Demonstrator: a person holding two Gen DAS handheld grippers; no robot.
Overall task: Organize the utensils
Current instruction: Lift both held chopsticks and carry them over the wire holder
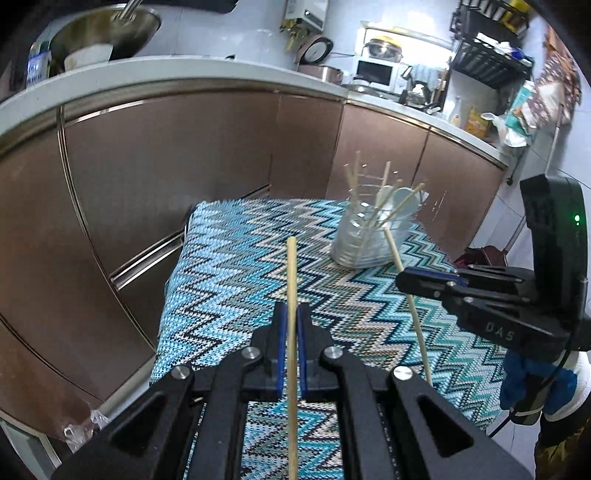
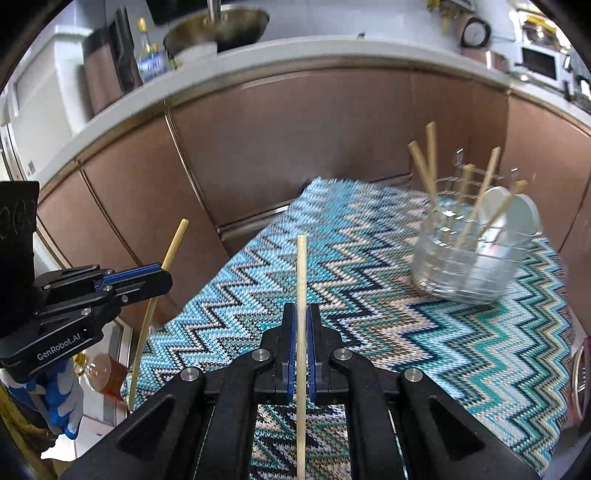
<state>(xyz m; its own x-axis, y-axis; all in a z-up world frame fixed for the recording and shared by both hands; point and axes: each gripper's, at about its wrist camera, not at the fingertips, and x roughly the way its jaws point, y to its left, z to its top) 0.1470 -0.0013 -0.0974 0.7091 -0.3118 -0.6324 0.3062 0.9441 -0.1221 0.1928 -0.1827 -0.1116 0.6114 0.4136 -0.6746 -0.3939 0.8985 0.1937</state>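
Note:
In the left wrist view my left gripper [image 1: 291,310] is shut on a wooden chopstick [image 1: 291,266] that points forward over the zigzag tablecloth [image 1: 240,258]. My right gripper [image 1: 400,281] comes in from the right, shut on a second chopstick [image 1: 417,325]. The right wrist view shows the right gripper [image 2: 303,308] clamped on its chopstick [image 2: 301,266], with the left gripper [image 2: 168,277] and its chopstick [image 2: 147,325] at the left. A clear ribbed holder [image 1: 369,240] [image 2: 458,266] stands at the far right of the table with several chopsticks and white spoons [image 2: 517,214] in it.
Brown cabinet doors [image 1: 166,166] and a white counter [image 2: 295,55] run behind the table. A metal bowl [image 2: 221,26] and a bottle [image 2: 147,51] sit on the counter. A gloved hand [image 2: 62,406] holds the left gripper. An amber bottle [image 2: 105,373] stands beside the table's left edge.

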